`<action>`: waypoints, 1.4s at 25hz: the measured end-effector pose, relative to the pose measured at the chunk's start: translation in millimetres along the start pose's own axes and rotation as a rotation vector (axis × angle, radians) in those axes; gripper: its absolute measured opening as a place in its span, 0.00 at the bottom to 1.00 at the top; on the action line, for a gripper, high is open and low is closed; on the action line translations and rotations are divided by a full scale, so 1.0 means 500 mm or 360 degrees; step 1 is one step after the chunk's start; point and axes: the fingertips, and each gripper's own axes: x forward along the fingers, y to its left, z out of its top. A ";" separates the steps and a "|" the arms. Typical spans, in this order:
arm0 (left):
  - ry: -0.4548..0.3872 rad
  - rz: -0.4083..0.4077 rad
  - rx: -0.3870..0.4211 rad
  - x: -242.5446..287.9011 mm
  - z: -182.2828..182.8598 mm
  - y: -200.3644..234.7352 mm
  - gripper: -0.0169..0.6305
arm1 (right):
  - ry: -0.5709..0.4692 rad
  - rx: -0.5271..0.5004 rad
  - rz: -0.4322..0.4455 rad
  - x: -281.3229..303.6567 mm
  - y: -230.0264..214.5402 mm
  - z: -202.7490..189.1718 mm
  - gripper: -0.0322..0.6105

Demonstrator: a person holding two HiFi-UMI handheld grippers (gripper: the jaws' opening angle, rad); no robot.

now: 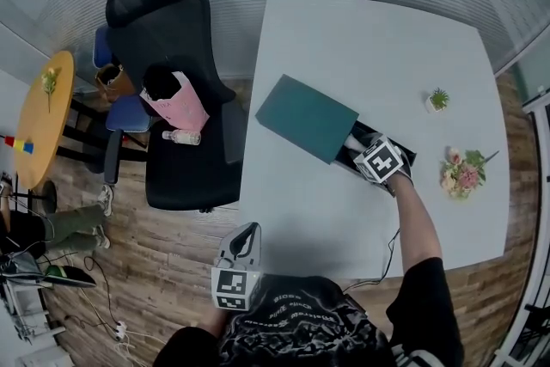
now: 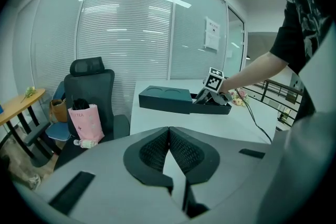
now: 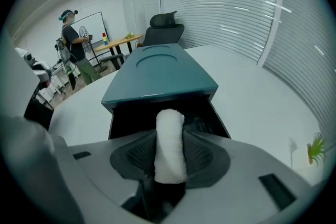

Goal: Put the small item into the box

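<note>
A white roll of soft material (image 3: 169, 144) stands upright between the pads of my right gripper (image 3: 169, 136), which is shut on it. The roll hangs just at the open end of the black box (image 3: 134, 118). The box's teal lid (image 3: 157, 73) is slid back and covers the far part. In the head view my right gripper (image 1: 356, 149) reaches into the open box (image 1: 404, 153) beside the lid (image 1: 305, 118), at the middle of the white table (image 1: 301, 211). My left gripper (image 1: 245, 238) is held low by the table's near edge, empty, with its jaw tips touching (image 2: 169, 131).
A black office chair (image 1: 176, 90) stands left of the table with a pink bag (image 1: 179, 103) and a bottle (image 1: 182, 137) on it. A small potted plant (image 1: 438, 100) and a flower bunch (image 1: 462, 173) sit at the table's right. A person (image 3: 73, 44) stands far behind.
</note>
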 end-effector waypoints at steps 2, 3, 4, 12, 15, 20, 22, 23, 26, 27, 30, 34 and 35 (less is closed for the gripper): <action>-0.0010 -0.0003 0.0011 0.001 0.004 -0.002 0.05 | -0.0011 0.0019 -0.0020 -0.001 -0.004 0.001 0.31; -0.0010 -0.0004 0.0015 0.002 0.005 -0.002 0.05 | -0.0014 0.0029 -0.0027 -0.001 -0.007 0.001 0.32; -0.0008 -0.0006 0.0017 0.003 0.005 -0.002 0.05 | -0.0017 0.0042 -0.0032 -0.001 -0.009 0.001 0.33; -0.0032 -0.0018 0.0018 -0.004 0.011 0.003 0.05 | -0.0195 0.0193 -0.0046 -0.041 -0.010 0.030 0.44; -0.0040 -0.0044 0.0005 -0.002 0.011 0.002 0.05 | -0.0348 0.0392 -0.0046 -0.080 -0.009 0.055 0.44; -0.0080 -0.0123 0.0013 0.000 0.022 -0.009 0.05 | -0.0515 0.0446 -0.0138 -0.157 0.007 0.085 0.44; -0.0094 -0.0164 0.0019 0.002 0.026 -0.016 0.05 | -0.0584 0.0466 -0.0191 -0.194 0.013 0.090 0.45; -0.0101 -0.0184 0.0022 0.004 0.028 -0.019 0.05 | -0.0626 0.0487 -0.0212 -0.214 0.017 0.092 0.45; -0.0116 -0.0249 0.0025 0.003 0.033 -0.032 0.05 | -0.0743 0.0545 -0.0261 -0.272 0.039 0.092 0.45; -0.0118 -0.0274 0.0029 0.002 0.036 -0.037 0.05 | -0.0776 0.0560 -0.0279 -0.290 0.050 0.090 0.45; -0.0141 -0.0346 0.0065 0.002 0.042 -0.046 0.05 | -0.0854 0.0595 -0.0340 -0.342 0.085 0.080 0.45; -0.0175 -0.0446 0.0087 -0.004 0.048 -0.065 0.05 | -0.0934 0.0605 -0.0437 -0.399 0.142 0.061 0.45; -0.0180 -0.0472 0.0091 -0.006 0.050 -0.071 0.05 | -0.0951 0.0602 -0.0465 -0.410 0.158 0.055 0.45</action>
